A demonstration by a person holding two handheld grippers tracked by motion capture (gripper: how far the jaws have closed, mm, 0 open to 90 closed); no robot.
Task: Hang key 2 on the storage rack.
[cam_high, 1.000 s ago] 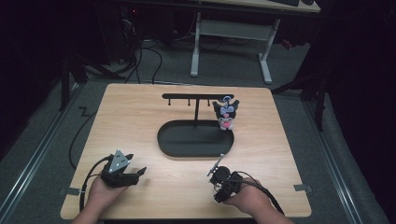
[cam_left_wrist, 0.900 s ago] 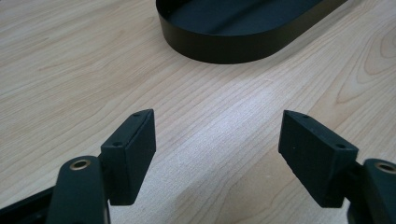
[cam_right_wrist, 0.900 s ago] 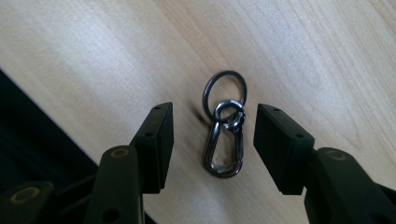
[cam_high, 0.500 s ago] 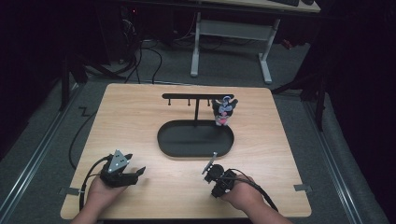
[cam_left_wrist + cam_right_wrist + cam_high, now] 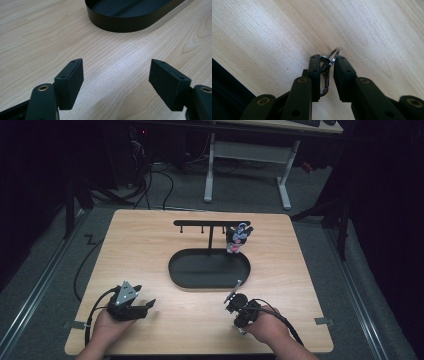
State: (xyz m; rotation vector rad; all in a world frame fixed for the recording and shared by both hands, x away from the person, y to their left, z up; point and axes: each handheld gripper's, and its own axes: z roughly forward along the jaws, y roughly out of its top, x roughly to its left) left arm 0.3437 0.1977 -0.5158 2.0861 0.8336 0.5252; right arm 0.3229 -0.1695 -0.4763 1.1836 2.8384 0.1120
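My right gripper (image 5: 327,63) is shut on a silver key ring with a metal clip (image 5: 332,55), held just over the wooden table. In the high view that right gripper (image 5: 234,296) sits near the front right, close to the black oval tray (image 5: 180,275), with the ring (image 5: 236,287) poking out towards the tray's rim. My left gripper (image 5: 148,306) rests at the front left, jaws wide open and nothing between them. Its own view shows the open left gripper (image 5: 116,75) facing the tray's wall (image 5: 130,22).
Behind the tray stands a black rack (image 5: 210,223) with small hooks. A colourful charm (image 5: 238,238) hangs from its right end. Bare wood (image 5: 150,245) lies around the tray. A cable trails off the table's left edge.
My right gripper has shifted slightly towards the tray, still holding the key ring. The left gripper has stayed in place and open.
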